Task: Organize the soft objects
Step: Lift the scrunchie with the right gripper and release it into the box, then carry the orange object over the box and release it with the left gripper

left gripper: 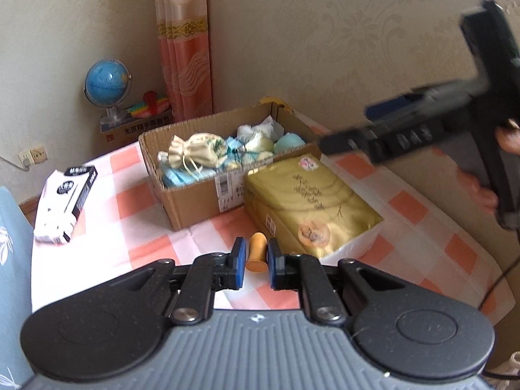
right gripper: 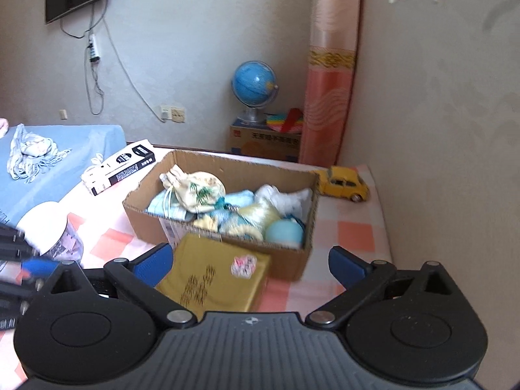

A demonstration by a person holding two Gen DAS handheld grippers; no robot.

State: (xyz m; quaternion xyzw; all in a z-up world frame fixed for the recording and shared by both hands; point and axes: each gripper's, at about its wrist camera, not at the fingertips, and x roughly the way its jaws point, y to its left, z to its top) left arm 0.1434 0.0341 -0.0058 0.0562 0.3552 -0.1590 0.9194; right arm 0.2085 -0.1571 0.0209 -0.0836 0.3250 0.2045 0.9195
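Left gripper (left gripper: 254,261): nearest the camera, low over the checked cloth (left gripper: 143,227). Its blue pads (left gripper: 239,260) stand on either side of an orange peg (left gripper: 256,253); whether they pinch it or merely flank it cannot be told.

Right gripper (right gripper: 250,261): fingers spread wide, holding nothing. It hangs above the gold pack (right gripper: 214,281), which lies flat on the cloth, touching the near wall of the box (right gripper: 224,162). In the left view this gripper (left gripper: 328,144) appears blurred, over the pack's far end.

Box: open cardboard, on the cloth. Soft items lie inside: a cream pouch (right gripper: 195,191) at the left end on top, pale blue cloth beneath it, white material to the rear right, a light blue ball (right gripper: 283,231) in the near right corner.

Beyond: a black-and-white carton (right gripper: 122,167) left of the box, a yellow toy car (right gripper: 344,183) behind its right end, a globe (right gripper: 254,81) in the corner by the curtain (right gripper: 330,74).
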